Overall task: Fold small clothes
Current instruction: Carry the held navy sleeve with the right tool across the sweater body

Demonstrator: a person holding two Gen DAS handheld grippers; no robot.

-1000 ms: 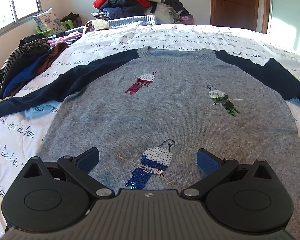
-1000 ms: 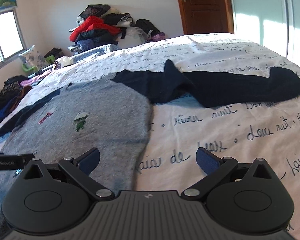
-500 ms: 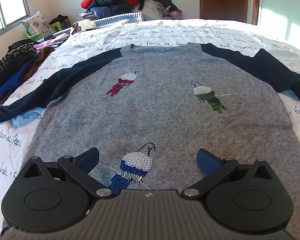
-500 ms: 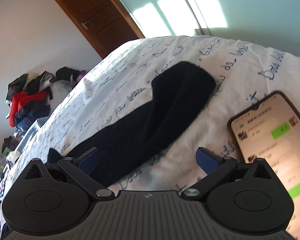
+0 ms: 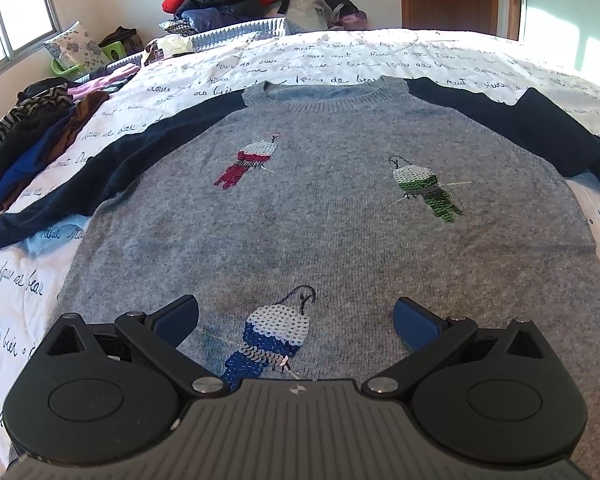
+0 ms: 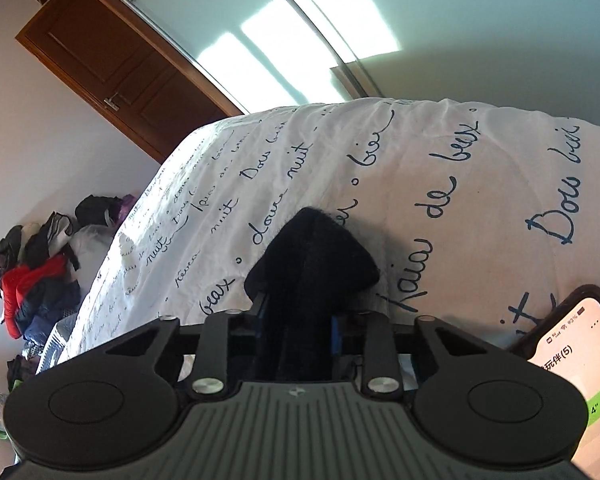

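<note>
In the left wrist view, a grey knitted sweater (image 5: 320, 216) with navy sleeves is being shown spread flat, front up, on the white bedspread (image 5: 340, 56) printed with blue handwriting; three sequined birds are being displayed on its chest, the blue one (image 5: 274, 334) lying between the spread fingers. The left gripper (image 5: 296, 322) is being held released above the lower part of the garment, nothing being pinched. The left sleeve (image 5: 112, 172) is being seen stretched outward toward a heap of clothes (image 5: 32, 136) at the bed's edge. In the right wrist view, the right gripper (image 6: 298, 324) is being seen clenched on the cuff end of the dark sleeve (image 6: 312, 256), its jaws having just been closing with the knit bunched between them and the cuff fanning out beyond the tips. A lit phone (image 6: 572, 368) is lying just beside the gripper on the bedspread. The knit is judged soft, light and limp, likely to sag and stretch when lifted; the sequins are judged snag-prone, so hold is best being taken at cuffs, hem or shoulder seams.
</note>
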